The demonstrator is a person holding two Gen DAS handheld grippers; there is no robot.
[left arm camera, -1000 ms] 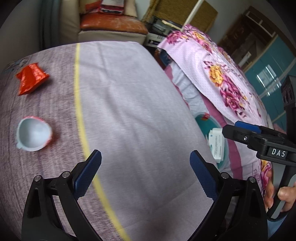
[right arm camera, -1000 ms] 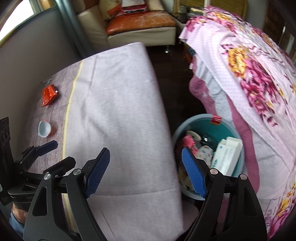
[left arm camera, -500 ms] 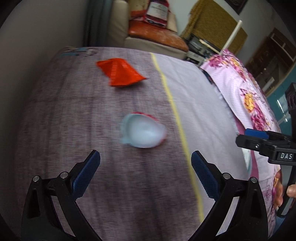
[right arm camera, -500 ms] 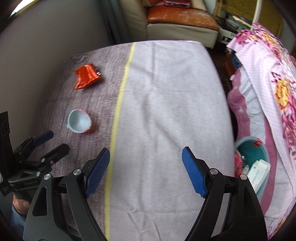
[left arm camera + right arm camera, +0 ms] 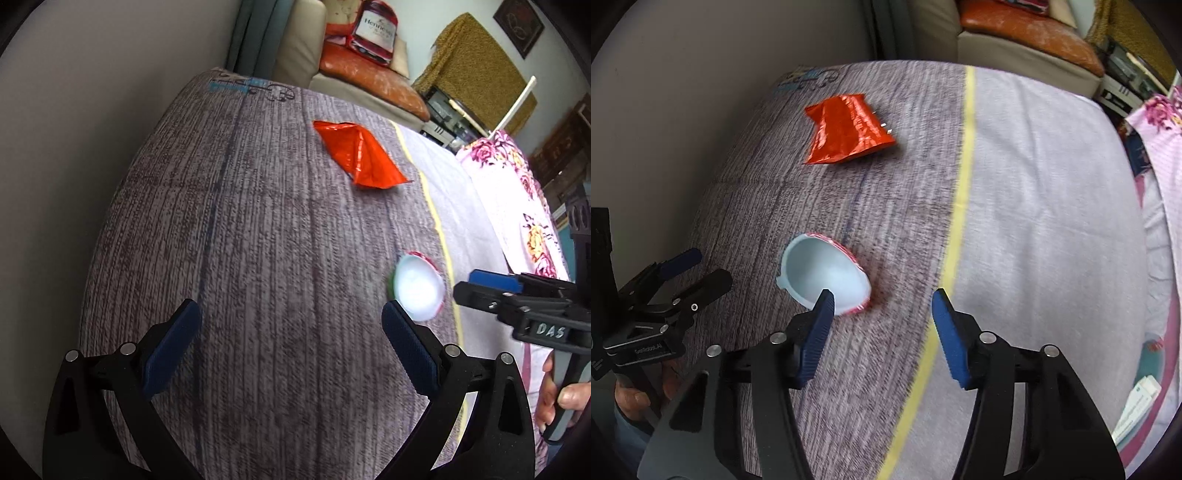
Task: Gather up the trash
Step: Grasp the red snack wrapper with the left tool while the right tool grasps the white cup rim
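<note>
An empty white cup (image 5: 824,276) with a red rim lies tipped on the grey cloth of the table (image 5: 894,206). Farther back lies a crumpled red wrapper (image 5: 846,129). My right gripper (image 5: 882,306) hovers just in front of the cup; its jaws are closing, with nothing between them, and the left fingertip overlaps the cup's near rim. In the left wrist view my left gripper (image 5: 288,325) stands open over bare cloth. There the cup (image 5: 419,290) sits beside its right fingertip, and the wrapper (image 5: 360,155) lies beyond.
A wall runs along the table's left side. A yellow stripe (image 5: 962,177) divides the grey cloth from the pale cloth. A floral cover (image 5: 517,192) hangs to the right, and a teal bin (image 5: 1152,354) with trash shows low at right. A sofa (image 5: 354,66) stands behind.
Both grippers have swung left across the table, from the bin side to the cup and wrapper, which now look nearer. The right gripper's jaws stand narrower than before.
</note>
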